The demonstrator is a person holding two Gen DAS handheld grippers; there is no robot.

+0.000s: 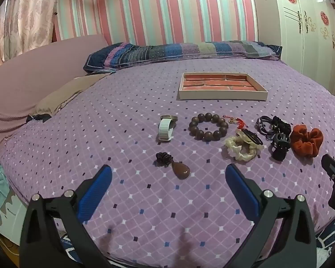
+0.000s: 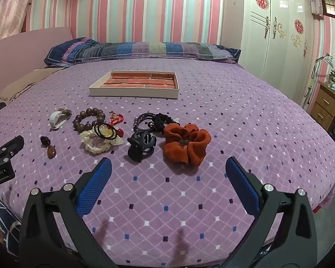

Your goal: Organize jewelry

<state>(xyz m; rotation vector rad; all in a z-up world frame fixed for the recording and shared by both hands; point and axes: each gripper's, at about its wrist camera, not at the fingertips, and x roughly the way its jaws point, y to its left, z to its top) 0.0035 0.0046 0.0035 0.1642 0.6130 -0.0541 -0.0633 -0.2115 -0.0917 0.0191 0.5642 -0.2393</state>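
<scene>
A shallow tray (image 1: pixel 223 95) (image 2: pixel 134 94) with a brick-pattern floor lies far back on the purple bed. In front of it lies a row of pieces: a white-strap watch (image 1: pixel 166 127) (image 2: pixel 58 118), a brown bead bracelet (image 1: pixel 208 126) (image 2: pixel 89 119), a red charm (image 1: pixel 235 121) (image 2: pixel 116 118), a cream scrunchie (image 1: pixel 243 148) (image 2: pixel 100 141), black cords (image 1: pixel 272 124) (image 2: pixel 149 120), a black claw clip (image 1: pixel 279 146) (image 2: pixel 141 146) and an orange scrunchie (image 1: pixel 307 141) (image 2: pixel 186 145). A brown teardrop pendant (image 1: pixel 179 169) (image 2: pixel 51 151) lies nearest. My left gripper (image 1: pixel 168 174) stands open just short of the pendant. My right gripper (image 2: pixel 168 167) stands open before the orange scrunchie, holding nothing.
A striped pillow (image 1: pixel 183 52) (image 2: pixel 143 50) lies along the head of the bed, a tan cloth (image 1: pixel 67 93) at the left. A white wardrobe (image 2: pixel 277 29) and a wooden desk (image 2: pixel 328 107) stand to the right. The bed's front edge runs under both grippers.
</scene>
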